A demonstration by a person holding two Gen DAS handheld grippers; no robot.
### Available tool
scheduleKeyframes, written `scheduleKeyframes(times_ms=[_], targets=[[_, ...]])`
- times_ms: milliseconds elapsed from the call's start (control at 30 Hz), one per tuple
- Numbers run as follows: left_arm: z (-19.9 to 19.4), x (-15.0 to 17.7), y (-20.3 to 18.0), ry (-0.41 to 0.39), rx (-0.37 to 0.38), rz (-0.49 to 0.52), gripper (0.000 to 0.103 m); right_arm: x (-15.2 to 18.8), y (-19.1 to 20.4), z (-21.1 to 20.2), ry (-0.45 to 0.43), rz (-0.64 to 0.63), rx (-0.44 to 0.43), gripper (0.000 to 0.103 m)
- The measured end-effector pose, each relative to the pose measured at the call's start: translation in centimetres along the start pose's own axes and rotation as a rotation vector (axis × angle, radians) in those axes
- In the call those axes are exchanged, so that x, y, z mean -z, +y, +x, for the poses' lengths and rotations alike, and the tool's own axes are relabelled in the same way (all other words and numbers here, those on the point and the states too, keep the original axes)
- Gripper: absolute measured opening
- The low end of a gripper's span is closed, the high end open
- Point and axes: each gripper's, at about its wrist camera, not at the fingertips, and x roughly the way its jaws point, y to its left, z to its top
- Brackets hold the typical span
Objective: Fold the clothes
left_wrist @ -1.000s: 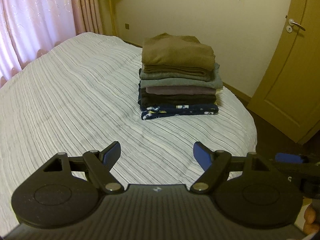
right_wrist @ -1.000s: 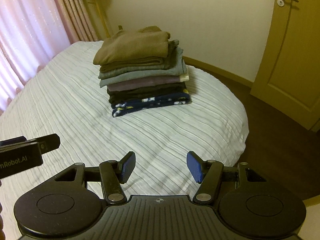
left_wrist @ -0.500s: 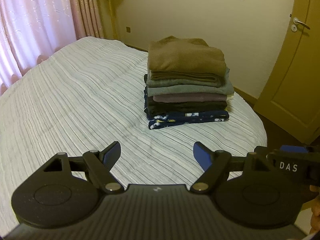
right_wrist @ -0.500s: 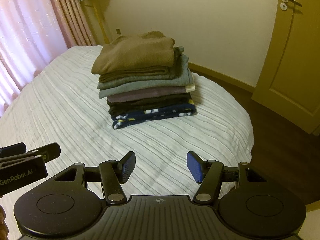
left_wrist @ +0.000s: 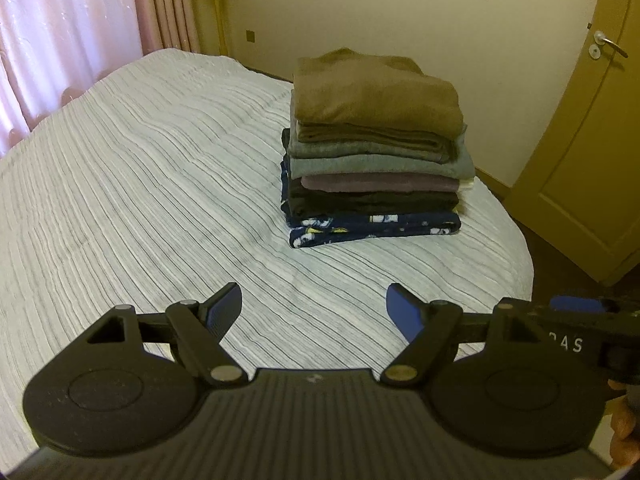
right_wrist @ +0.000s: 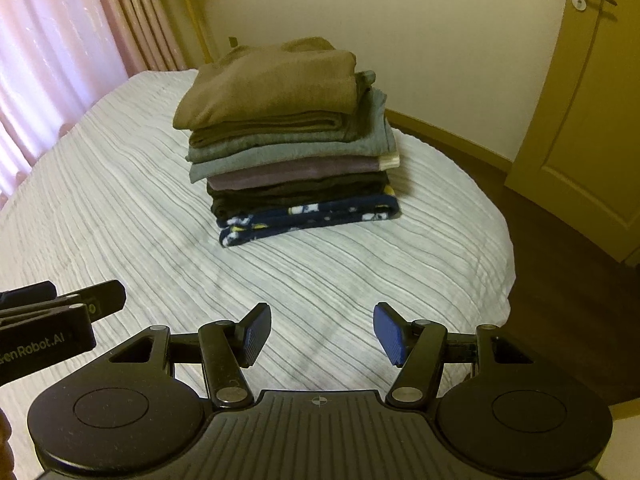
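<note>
A stack of several folded clothes (left_wrist: pixel 376 152) (right_wrist: pixel 288 140) stands on the white striped bed (left_wrist: pixel 140 184) (right_wrist: pixel 360 272), a brown garment (left_wrist: pixel 372 92) on top and a navy patterned one (left_wrist: pixel 372 230) at the bottom. My left gripper (left_wrist: pixel 314 312) hovers open over the bed, well short of the stack, nothing between its blue-padded fingers. My right gripper (right_wrist: pixel 322 332) is likewise open and empty, near the bed's front edge. Each gripper shows at the edge of the other's view.
A yellow door (left_wrist: pixel 592 152) (right_wrist: pixel 588 112) with a metal handle stands at the right past the bed. Pink curtains (left_wrist: pixel 80 28) (right_wrist: pixel 68 52) hang at the left. Dark wooden floor (right_wrist: pixel 560 300) lies right of the bed. A cream wall runs behind the stack.
Both grippers have moved toward the stack, which looms larger and sits a bit lower in view. Both stay open and empty.
</note>
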Motion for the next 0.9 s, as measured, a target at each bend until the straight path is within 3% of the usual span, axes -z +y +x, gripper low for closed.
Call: scheduleKeyframes(times_ms=[467, 900], targets=[[3.0, -1.6, -1.7, 0.037, -0.015, 0.007, 0.077, -1.9, -1.2, 2.6, 0.035, -0.015, 0.005, 0.06], [4.1, -3.2, -2.0, 0.008, -0.057, 0.009, 0.077, -3.4, -1.4, 4.3, 0.052, -0.031, -0.008, 0.06]])
